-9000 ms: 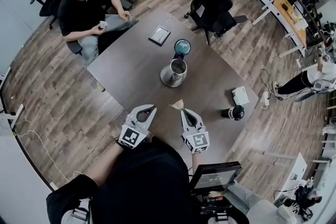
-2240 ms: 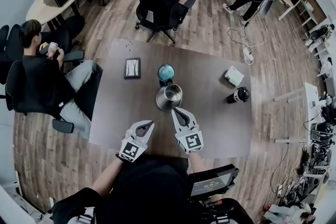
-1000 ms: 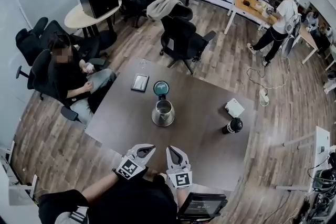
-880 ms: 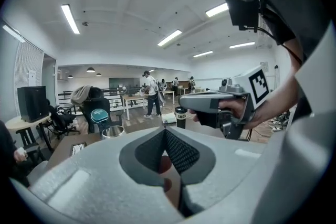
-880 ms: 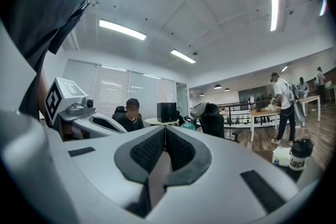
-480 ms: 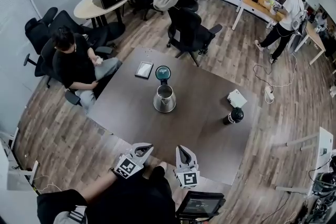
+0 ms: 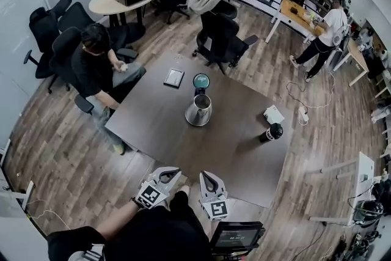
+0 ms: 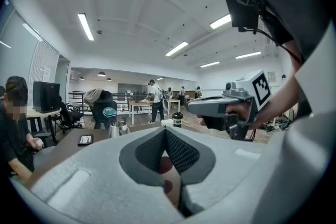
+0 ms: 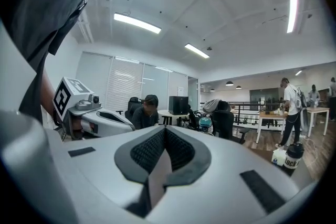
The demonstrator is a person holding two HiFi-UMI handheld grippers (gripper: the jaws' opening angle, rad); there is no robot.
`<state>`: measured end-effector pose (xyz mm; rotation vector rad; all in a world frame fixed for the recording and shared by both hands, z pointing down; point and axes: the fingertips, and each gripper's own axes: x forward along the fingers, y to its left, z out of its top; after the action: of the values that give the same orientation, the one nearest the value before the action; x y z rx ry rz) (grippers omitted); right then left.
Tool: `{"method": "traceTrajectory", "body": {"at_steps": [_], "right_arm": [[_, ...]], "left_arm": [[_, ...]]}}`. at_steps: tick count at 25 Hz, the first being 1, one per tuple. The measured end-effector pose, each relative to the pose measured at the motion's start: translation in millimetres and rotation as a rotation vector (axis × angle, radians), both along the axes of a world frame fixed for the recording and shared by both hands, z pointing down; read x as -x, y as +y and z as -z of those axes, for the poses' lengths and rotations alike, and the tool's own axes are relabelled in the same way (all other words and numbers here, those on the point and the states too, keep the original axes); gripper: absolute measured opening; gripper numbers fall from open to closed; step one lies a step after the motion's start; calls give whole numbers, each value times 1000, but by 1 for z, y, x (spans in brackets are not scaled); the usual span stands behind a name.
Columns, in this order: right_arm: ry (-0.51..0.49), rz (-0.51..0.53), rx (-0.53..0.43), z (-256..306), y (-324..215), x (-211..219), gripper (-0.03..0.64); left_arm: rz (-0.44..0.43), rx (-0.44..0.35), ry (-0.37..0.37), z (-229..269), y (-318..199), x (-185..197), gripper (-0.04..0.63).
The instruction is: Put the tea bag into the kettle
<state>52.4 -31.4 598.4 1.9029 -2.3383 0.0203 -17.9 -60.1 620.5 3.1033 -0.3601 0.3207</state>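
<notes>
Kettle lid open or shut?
Open: the head view shows the kettle mouth uncovered, with its teal lid standing up behind it.

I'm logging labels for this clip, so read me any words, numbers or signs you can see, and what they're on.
No text here is readable.
Bottle label: too blurred to read.
Screen at the person's chest: too small to read.
Marker cubes: black-and-white square patterns, no letters.

Head view overhead; gripper views toward kettle (image 7: 198, 110)
</notes>
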Motion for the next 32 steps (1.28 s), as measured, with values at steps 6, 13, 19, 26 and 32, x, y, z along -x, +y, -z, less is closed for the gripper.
{"method": "traceTrajectory", "body": {"at_steps": [6,13,19,26,32], "right_arm": [[20,39,129,-21,43,87,8],[-60,20,121,-8,54,116,8],[-51,17,61,6,80,121,8],[30,50,19,9,125,104,6],[-20,56,-2,4,187,73,6]], "left_arm": [[-51,89,34,-17,39,61,-8],[-171,118,96,-8,63,91,-8],[-209,70,72,-5,85,87,-8],[-124,-11,21,-1,125,63,-8],[-65,-1,-30,-11,203,41,-8]]}}
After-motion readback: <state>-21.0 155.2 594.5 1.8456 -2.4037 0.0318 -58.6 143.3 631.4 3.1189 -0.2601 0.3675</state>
